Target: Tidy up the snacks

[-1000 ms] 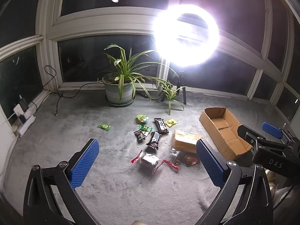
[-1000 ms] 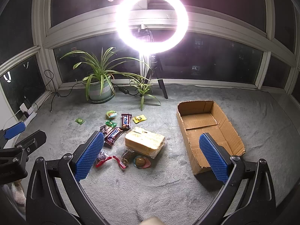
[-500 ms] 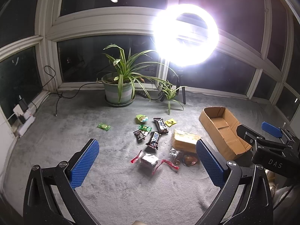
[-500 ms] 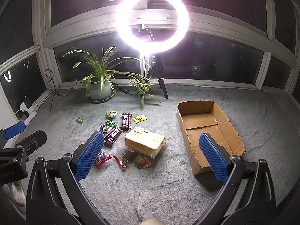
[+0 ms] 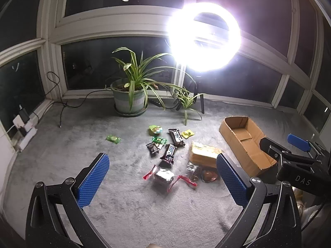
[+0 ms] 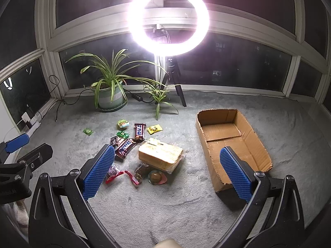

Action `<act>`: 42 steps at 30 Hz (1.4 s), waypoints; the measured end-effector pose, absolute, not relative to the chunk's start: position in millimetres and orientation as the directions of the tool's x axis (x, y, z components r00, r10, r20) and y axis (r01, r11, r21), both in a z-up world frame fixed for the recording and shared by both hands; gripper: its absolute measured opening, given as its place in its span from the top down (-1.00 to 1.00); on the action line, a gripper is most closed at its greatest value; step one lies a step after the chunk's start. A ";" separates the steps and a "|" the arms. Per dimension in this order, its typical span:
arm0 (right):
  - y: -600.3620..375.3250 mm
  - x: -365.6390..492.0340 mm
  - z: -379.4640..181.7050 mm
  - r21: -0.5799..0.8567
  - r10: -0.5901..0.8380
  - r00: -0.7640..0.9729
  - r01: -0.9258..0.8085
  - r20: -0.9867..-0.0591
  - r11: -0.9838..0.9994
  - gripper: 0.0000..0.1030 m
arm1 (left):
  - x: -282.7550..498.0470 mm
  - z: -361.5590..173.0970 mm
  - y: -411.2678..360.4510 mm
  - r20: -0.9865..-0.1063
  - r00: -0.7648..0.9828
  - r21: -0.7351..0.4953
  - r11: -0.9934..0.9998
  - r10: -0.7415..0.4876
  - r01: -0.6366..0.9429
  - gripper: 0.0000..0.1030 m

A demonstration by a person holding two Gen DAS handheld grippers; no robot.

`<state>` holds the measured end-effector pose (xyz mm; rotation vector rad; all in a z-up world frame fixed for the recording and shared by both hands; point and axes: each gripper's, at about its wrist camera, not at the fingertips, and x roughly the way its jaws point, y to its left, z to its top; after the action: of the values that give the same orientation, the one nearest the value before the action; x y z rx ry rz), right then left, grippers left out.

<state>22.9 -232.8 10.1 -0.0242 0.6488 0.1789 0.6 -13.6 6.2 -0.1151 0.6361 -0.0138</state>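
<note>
Nothing much is shifting since a second ago: both of my grippers are hovering where they were, and the snacks are lying as before. Closest to me, I am holding the left gripper [image 5: 162, 178] above the grey carpet [image 5: 62, 155] with its blue pads spread wide and nothing between them. I am keeping the right gripper [image 6: 166, 170] the same way, jaws apart and empty.

Just beyond the left gripper, a clear wrapped snack with red ends [image 5: 164, 176] is lying on the carpet, and a round pink-edged treat [image 6: 157, 177] is sitting beside it. A little farther on, the yellow cracker pack [image 6: 161, 155] is resting next to the Snickers bar [image 6: 125, 146], with a second chocolate bar [image 6: 139, 131] and a yellow sachet [image 6: 154, 128] behind them. A small green packet [image 5: 113, 138] is lying well apart to the left. The cardboard box [image 6: 244, 128] is standing open on the right of the pile, nothing inside it. Farthest off, a potted plant [image 6: 110, 97] and a ring light [image 6: 168, 19] are standing by the dark windows.
</note>
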 end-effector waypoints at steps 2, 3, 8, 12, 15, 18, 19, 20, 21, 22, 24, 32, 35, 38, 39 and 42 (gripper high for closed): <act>-233.1 24.0 8.9 0.034 0.159 0.780 -0.173 -0.605 0.984 -1.00 | 1.7 5.1 -13.3 -0.595 0.802 -0.112 0.993 -0.050 -0.021 -0.99; -232.9 23.8 8.6 0.035 0.158 0.780 -0.173 -0.606 0.984 -1.00 | 1.8 4.6 -12.8 -0.596 0.801 -0.112 0.993 -0.051 -0.020 -0.99; -235.6 34.0 -5.4 0.051 0.162 0.760 -0.167 -0.629 0.985 -1.00 | 5.6 -1.1 -10.3 -0.609 0.791 -0.121 0.993 -0.065 -0.012 -0.99; -242.4 42.1 -22.8 0.109 0.207 0.728 -0.179 -0.654 0.978 -1.00 | 12.1 -8.4 -9.1 -0.624 0.778 -0.118 0.993 -0.077 0.004 -0.99; -247.3 48.4 -37.1 0.150 0.234 0.698 -0.180 -0.677 0.972 -1.00 | 17.2 -15.6 -6.7 -0.634 0.767 -0.133 0.991 -0.098 0.016 -0.99; -251.7 53.7 -49.7 0.193 0.265 0.674 -0.181 -0.690 0.964 -1.00 | 21.9 -25.0 -2.5 -0.647 0.751 -0.158 0.987 -0.127 0.031 -0.92; -252.6 55.9 -54.5 0.214 0.283 0.662 -0.186 -0.694 0.959 -1.00 | 23.6 -29.3 -0.8 -0.653 0.745 -0.170 0.985 -0.140 0.036 -0.89; -253.5 58.3 -58.4 0.232 0.298 0.651 -0.188 -0.698 0.954 -1.00 | 25.7 -33.2 0.6 -0.658 0.738 -0.178 0.983 -0.149 0.040 -0.85; -254.4 60.9 -61.4 0.253 0.314 0.639 -0.190 -0.702 0.949 -0.99 | 27.6 -36.5 2.0 -0.664 0.731 -0.188 0.981 -0.159 0.043 -0.83; -255.7 65.6 -65.9 0.284 0.340 0.622 -0.191 -0.705 0.940 -0.91 | 31.3 -41.1 3.8 -0.672 0.718 -0.207 0.977 -0.180 0.051 -0.79; -256.9 74.8 -74.8 0.321 0.368 0.595 -0.189 -0.714 0.928 -0.80 | 38.0 -47.3 6.7 -0.682 0.700 -0.239 0.969 -0.212 0.061 -0.72; -263.3 110.4 -101.8 0.452 0.465 0.499 -0.157 -0.731 0.878 -0.45 | 73.6 -66.6 3.6 -0.688 0.641 -0.328 0.934 -0.341 0.144 -0.35; -264.8 122.2 -108.2 0.475 0.479 0.482 -0.139 -0.734 0.869 -0.45 | 89.3 -76.6 2.9 -0.687 0.604 -0.392 0.906 -0.404 0.161 -0.22; -267.9 135.5 -118.0 0.500 0.479 0.454 -0.084 -0.751 0.862 -0.45 | 106.7 -87.4 -2.3 -0.681 0.564 -0.447 0.875 -0.468 0.186 -0.17; -267.8 140.0 -121.7 0.495 0.467 0.444 -0.059 -0.765 0.867 -0.45 | 111.0 -90.1 -4.5 -0.682 0.553 -0.453 0.870 -0.479 0.195 -0.17; -268.0 149.7 -130.5 0.509 0.471 0.424 -0.027 -0.774 0.860 -0.45 | 124.9 -98.6 -13.1 -0.689 0.534 -0.452 0.867 -0.490 0.211 -0.17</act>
<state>149.7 -268.0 -130.5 0.4606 1.0978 0.3255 124.9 -13.1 -98.6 -0.3334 0.9184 -0.4268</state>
